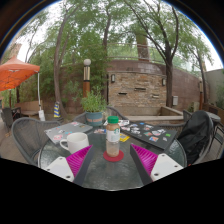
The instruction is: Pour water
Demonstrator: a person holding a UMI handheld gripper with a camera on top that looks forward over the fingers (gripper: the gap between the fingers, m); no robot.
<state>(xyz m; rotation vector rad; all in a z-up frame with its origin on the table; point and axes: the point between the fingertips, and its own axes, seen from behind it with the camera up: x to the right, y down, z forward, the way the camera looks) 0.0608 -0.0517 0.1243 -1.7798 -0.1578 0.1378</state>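
The gripper view looks out over a round glass tabletop (pixel 95 165) in a garden. The two fingers (pixel 62 167) of the gripper (pixel 112 163) reach forward with their pink pads facing each other. They are spread wide apart and hold nothing.

A small bottle (pixel 113 136) stands upright on the tabletop. It has a green cap and a label around its middle. It sits on a red round coaster (pixel 113 155). The bottle is between the two fingers, close to their tips and about midway from one to the other. There is a clear gap on each side of it, so the fingers are not touching it.

A white mug (pixel 76 142) stands on the tabletop to the left of the bottle, just beyond the left finger. Its handle points to the left. A flat paper or magazine (pixel 64 130) lies behind the mug. More small flat things (pixel 148 131) lie on the far right part of the tabletop; they are too small to tell what they are.

A green plant in a pot (pixel 95 108) stands beyond the bottle at the far side of the tabletop. Dark chairs (pixel 196 136) sit around it. An orange umbrella (pixel 15 73) is far off on the left. A stone wall (pixel 140 85) and tall trees (pixel 75 35) are behind everything.
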